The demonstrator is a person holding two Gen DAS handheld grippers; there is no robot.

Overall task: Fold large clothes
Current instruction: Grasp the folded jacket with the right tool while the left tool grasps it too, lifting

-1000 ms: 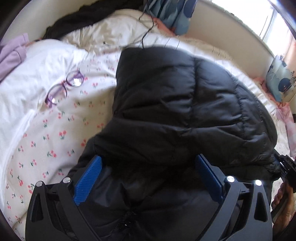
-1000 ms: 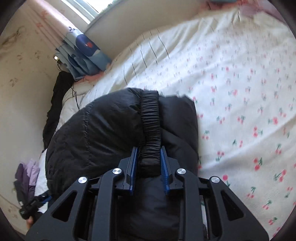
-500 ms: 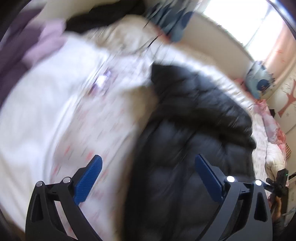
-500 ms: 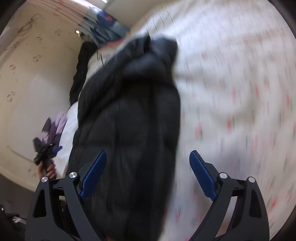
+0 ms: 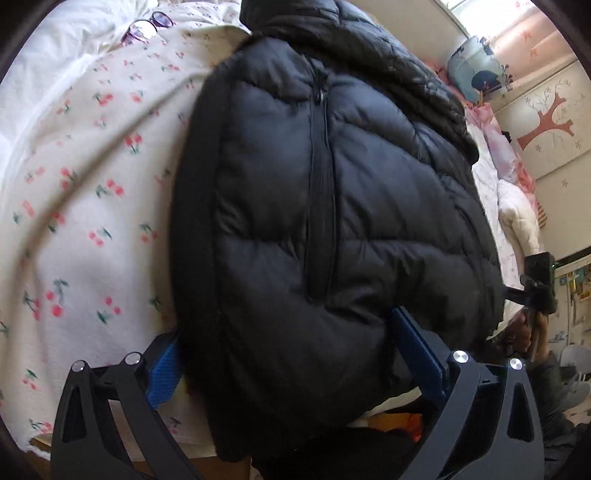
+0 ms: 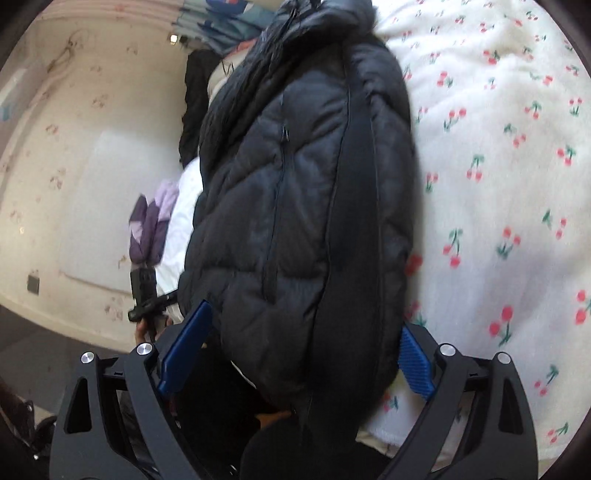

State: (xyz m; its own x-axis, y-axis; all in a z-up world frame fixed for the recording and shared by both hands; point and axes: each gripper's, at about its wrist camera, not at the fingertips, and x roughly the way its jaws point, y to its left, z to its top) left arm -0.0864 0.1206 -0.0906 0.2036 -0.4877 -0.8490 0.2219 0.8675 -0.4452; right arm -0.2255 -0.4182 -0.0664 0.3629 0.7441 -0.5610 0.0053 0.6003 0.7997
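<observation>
Black puffer jacket (image 5: 332, 206) lies folded in a thick bundle on the cherry-print bedspread (image 5: 81, 192), its near end hanging over the bed's edge towards me. My left gripper (image 5: 291, 362) stands wide, blue pads (image 5: 162, 373) on either side of that near end; the padding bulges between them and brushes the inner faces, but I see no squeeze on it. Same story with my right gripper (image 6: 295, 354): its jaws have just been opening, and they now stand wide with the jacket's end lying between them, not pinched. The zip (image 5: 319, 192) runs straight up the middle of the bundle, away from me. Beyond the jacket's far end a pair of purple glasses (image 5: 146, 26) rests on the bedspread. A lilac garment (image 6: 151, 221) lies on the side of the jacket towards the wall, near the bed's edge, and there my other hand (image 6: 147, 328) shows on its handle.
</observation>
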